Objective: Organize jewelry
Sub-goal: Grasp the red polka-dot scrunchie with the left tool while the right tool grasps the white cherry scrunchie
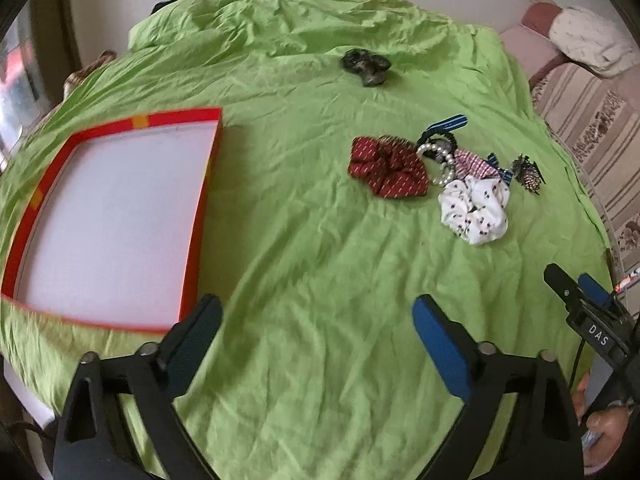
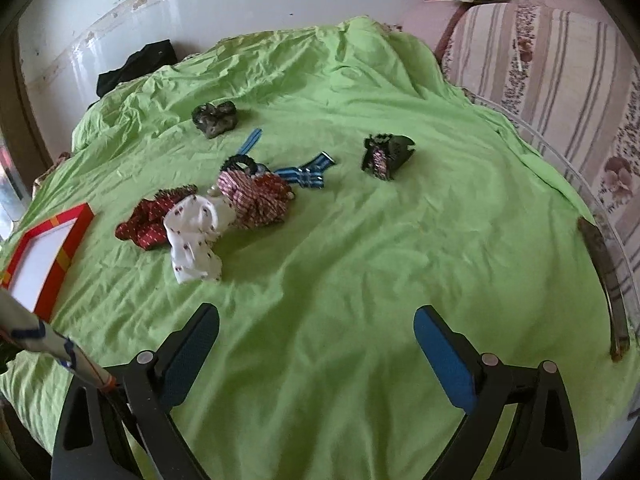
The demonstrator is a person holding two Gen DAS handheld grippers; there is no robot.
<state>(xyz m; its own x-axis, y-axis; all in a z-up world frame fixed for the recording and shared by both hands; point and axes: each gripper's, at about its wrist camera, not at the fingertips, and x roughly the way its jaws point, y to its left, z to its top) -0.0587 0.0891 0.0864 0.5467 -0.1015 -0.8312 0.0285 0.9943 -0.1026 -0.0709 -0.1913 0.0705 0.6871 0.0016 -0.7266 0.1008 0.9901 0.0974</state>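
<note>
Nothing is sorted yet: the shallow red-rimmed box with a white floor [image 1: 116, 216] lies empty on the wrinkled green sheet [image 1: 320, 300], well apart from the pile of accessories: a dark red patterned scrunchie [image 1: 386, 172], a white printed scrunchie [image 1: 476, 210] and a pearl bracelet [image 1: 440, 164], touching one another. The left gripper [image 1: 316, 332] and right gripper [image 2: 316, 336] both gape wide, holding nothing

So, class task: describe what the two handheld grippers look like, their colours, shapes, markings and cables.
Each gripper is a black frame forking into two arms with silver pivot bolts. The left gripper and right gripper each carry one dark pad and one blue pad. The right one's side reads "DAS", with a thin cable.
</note>
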